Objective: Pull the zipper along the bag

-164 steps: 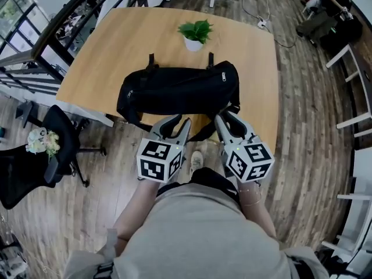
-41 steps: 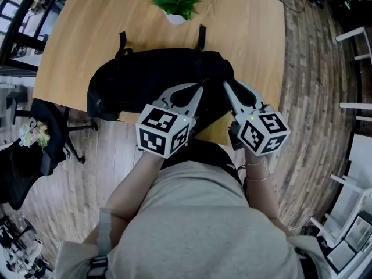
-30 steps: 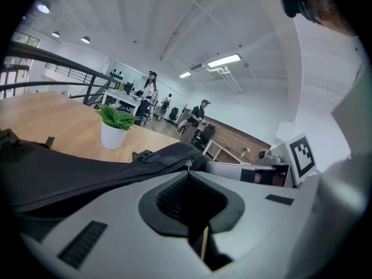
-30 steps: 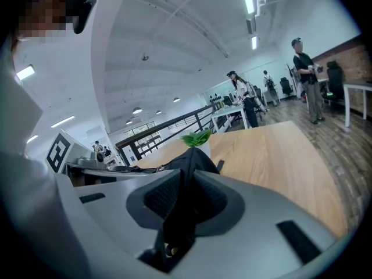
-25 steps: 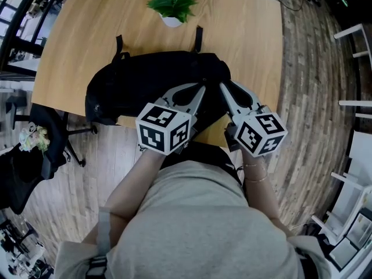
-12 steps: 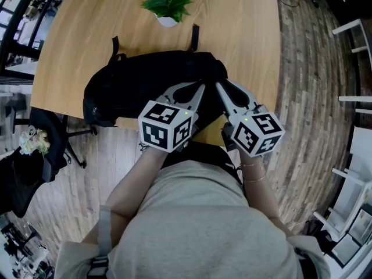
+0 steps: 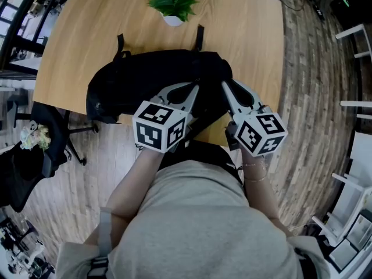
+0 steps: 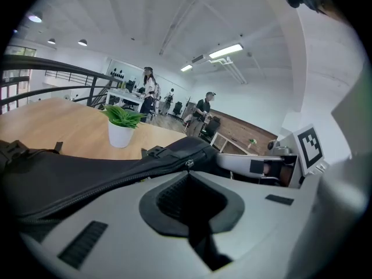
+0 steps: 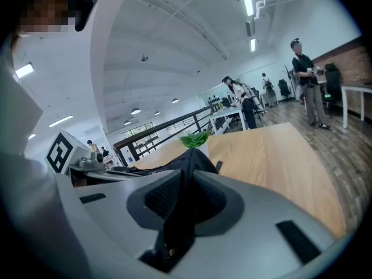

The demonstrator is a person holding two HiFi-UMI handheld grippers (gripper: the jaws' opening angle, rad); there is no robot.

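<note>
Right tool (image 9: 185,173) is clamped on the near end of the bag (image 7: 151,77), anchoring it. Left tool (image 8: 189,173), beside it, has its jaws pressed together, seemingly pinching the pull (image 8: 189,163) at its tips. The bag lies ahead on the counter (image 7: 250,34). Gripping looks done; next, draw the pull away from the right tool, fabric kept taut.

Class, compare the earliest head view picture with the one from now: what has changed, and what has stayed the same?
The left gripper and right gripper came forward to the right end of the black bag. The left closed at the zipper pull. The right has just been closing, with bag fabric between its jaws. Bag and potted plant stayed put.
</note>
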